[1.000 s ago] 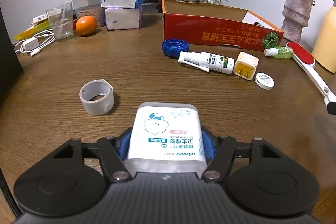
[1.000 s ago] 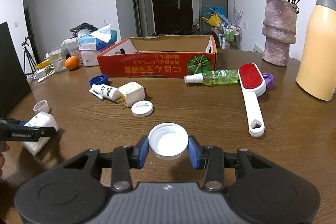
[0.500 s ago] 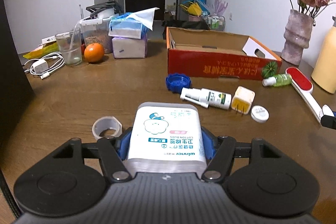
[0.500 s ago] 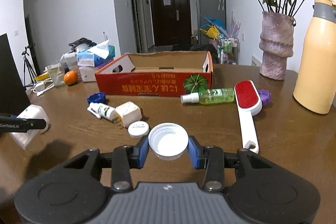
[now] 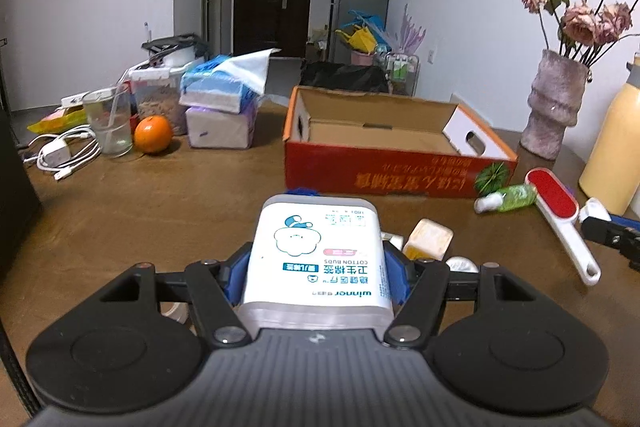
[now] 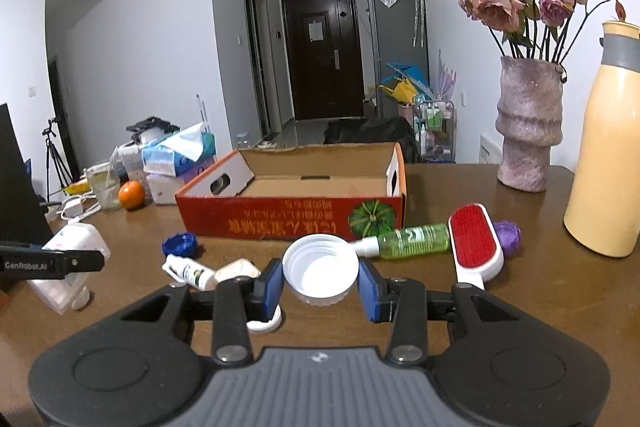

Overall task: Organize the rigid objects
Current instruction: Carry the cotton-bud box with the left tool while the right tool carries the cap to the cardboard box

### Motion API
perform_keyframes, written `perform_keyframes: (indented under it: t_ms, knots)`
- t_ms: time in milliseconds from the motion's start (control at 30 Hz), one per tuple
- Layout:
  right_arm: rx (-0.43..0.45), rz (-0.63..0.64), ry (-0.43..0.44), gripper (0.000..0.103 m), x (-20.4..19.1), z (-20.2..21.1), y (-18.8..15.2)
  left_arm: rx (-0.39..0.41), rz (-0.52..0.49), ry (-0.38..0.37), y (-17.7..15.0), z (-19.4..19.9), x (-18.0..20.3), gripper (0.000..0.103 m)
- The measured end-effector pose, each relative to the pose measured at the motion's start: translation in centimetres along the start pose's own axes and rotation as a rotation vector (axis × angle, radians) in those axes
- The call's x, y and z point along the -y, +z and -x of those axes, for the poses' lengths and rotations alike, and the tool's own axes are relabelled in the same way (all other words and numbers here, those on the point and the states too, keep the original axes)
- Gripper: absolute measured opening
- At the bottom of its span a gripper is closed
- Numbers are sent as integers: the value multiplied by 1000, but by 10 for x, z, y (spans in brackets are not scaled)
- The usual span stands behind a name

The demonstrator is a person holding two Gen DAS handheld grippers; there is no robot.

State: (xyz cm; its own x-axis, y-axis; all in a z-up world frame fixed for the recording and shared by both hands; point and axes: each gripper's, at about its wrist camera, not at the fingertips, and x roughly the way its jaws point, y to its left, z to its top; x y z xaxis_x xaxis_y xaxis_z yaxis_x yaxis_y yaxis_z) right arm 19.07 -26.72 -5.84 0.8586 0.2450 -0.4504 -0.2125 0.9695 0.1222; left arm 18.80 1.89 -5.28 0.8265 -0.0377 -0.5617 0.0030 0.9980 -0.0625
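My left gripper is shut on a white cotton-bud box with a blue label, held above the table. The same box and gripper show at the left of the right wrist view. My right gripper is shut on a white jar lid, hollow side up. Straight ahead stands an open red cardboard box, also red cardboard box, with nothing inside. On the table in front of it lie a blue cap, a small white spray bottle, a cream plug block and a green spray bottle.
A red lint brush and purple cap lie at the right, near a yellow flask and a vase of dried roses. Tissue packs, an orange, a glass and a charger cable crowd the far left.
Both grippers have risen with their loads and tipped up, so the red box's inside now shows. The tape roll has slipped down behind the left gripper.
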Motion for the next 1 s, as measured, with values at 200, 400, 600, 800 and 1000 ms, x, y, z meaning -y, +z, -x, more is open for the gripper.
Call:
perform_keyframes:
  t_ms: [200, 400, 600, 800, 1000]
  knots:
    - [26, -13, 10, 39, -2, -12, 13, 31, 4, -12, 15, -7, 17, 66]
    - [52, -26, 20, 39, -4, -25, 23, 63, 25, -14, 31, -15, 27, 66]
    - [71, -46, 22, 39, -5, -40, 31, 105, 49, -23, 44, -22, 36, 66]
    - [76, -41, 11, 39, -7, -53, 41, 137, 73, -35, 57, -31, 45, 66]
    - [74, -51, 1, 39, -8, -69, 47, 155, 84, -30, 66, -42, 51, 66]
